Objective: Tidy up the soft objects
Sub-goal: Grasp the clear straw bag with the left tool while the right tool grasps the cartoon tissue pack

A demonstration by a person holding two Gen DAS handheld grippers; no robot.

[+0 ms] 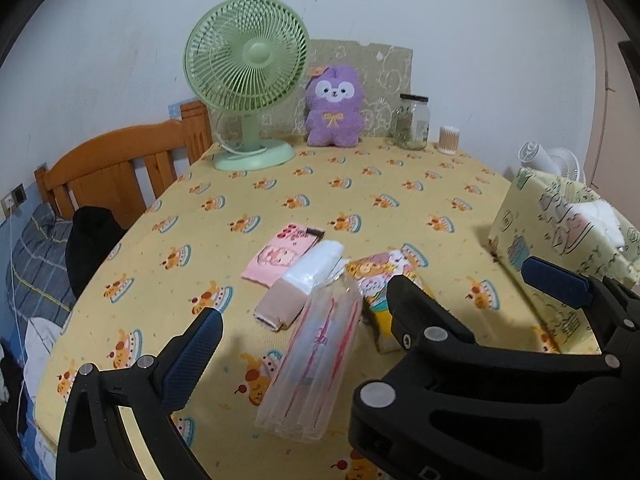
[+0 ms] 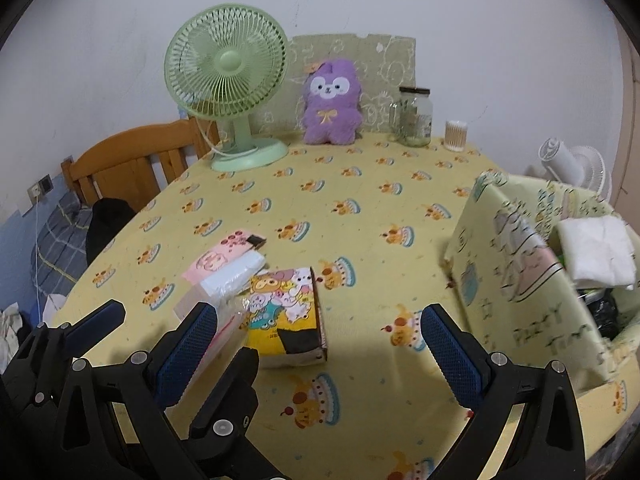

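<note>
Tissue packs (image 2: pixel 248 280) lie clustered at table centre, storage bin (image 2: pixel 520 264) at three o'clock; both grippers (image 2: pixel 316 340) (image 1: pixel 304 320) gape wide, empty, poised for pickup.

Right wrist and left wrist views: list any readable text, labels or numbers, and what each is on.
"PARTY T…": front wall of the fabric storage box; blurred, best guess, the rest is unreadable.
Pink packet: red print, too blurred to read.
Clear packet: red marks, unreadable.
Cartoon tissue pack: small print on the yellow band, too small.
Glass jar: label too small.
No numbers readable.
</note>
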